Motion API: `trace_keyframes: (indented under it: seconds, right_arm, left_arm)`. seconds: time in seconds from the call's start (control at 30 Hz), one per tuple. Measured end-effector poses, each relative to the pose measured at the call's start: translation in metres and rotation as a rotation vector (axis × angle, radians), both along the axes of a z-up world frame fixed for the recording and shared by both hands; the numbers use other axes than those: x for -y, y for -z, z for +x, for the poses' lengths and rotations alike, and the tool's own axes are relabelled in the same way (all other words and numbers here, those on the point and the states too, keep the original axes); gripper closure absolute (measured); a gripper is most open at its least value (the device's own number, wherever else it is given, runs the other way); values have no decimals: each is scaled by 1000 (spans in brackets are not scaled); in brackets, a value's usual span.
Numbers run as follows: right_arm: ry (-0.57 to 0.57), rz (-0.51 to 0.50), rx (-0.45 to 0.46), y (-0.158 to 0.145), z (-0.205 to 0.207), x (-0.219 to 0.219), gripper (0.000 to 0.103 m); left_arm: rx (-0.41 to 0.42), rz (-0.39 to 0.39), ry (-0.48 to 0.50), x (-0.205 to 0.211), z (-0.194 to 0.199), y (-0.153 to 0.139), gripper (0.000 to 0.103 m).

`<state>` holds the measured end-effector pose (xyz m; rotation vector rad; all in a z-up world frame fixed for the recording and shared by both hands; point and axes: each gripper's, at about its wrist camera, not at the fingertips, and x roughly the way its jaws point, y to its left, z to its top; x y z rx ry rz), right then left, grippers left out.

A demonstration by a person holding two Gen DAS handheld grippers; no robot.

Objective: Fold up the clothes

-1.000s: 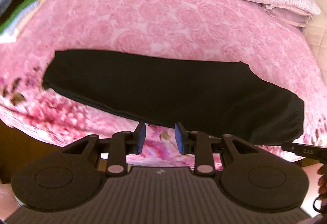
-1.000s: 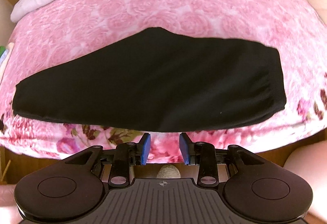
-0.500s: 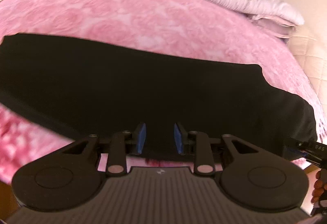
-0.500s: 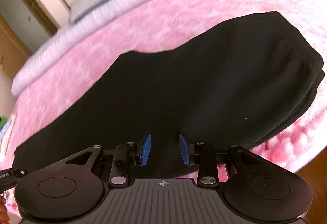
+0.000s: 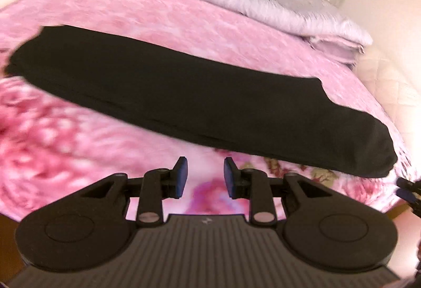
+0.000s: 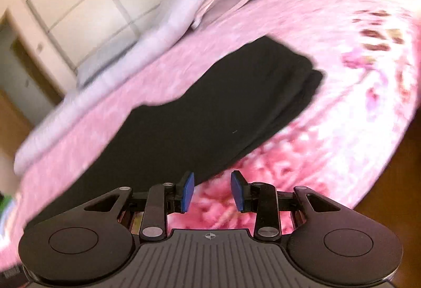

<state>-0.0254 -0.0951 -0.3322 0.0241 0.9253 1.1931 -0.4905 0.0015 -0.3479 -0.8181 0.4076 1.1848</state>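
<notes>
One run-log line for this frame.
left claw open, empty | right claw open, empty | black garment flat on pink bedspread

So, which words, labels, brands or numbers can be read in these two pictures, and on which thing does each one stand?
No readable text.
Left gripper, grey ribbed body: a small pale logo mark, no letters.
Right gripper, grey ribbed body: a small crosshair mark, no letters.
Folded black cloth garment and pink flowered bed cover: no label shows.

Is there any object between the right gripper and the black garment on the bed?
Nothing visible stands in the way. The right gripper is open and empty, with only pink floral bedspread between its fingers and the near edge of the black garment.
</notes>
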Motion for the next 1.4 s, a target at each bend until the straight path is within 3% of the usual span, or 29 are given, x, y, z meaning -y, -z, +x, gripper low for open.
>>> trace_keyframes:
  seconds: [0.17,0.37,0.5,0.6,0.83,1.07,1.13,1.3,1.4]
  right_arm:
    - [55,77,-78,-13,8,32,68]
    - [91,163,-198,-19,30,60,68]
    - [116,162,-246,-5,62,45,68]
    - [138,160,-289,10,86,30,68]
    - [243,238,-509,50,161,-10,68]
    - [256,187,-434,60,193,-42,68]
    - [226,175,-357,58,191,-49,92]
    - [240,179,-191,38,185,-36,97]
    - [226,68,-187,58,188,-46,95]
  left_arm:
    - [49,30,-11,30,-22,-12,77]
    - [63,59,8,33,-9,-26,76]
    - [46,72,31,19,19,-29,76]
    - [55,37,44,-1,40,-23,76]
    - [82,-7,27,-53,77,-7,76]
    - [96,-51,-5,-72,80,15,76]
    - [98,-58,-13,-74,78,20,76]
    - [113,-58,-32,-74,65,24,76]
    - [121,-58,-37,-72,54,28,76]
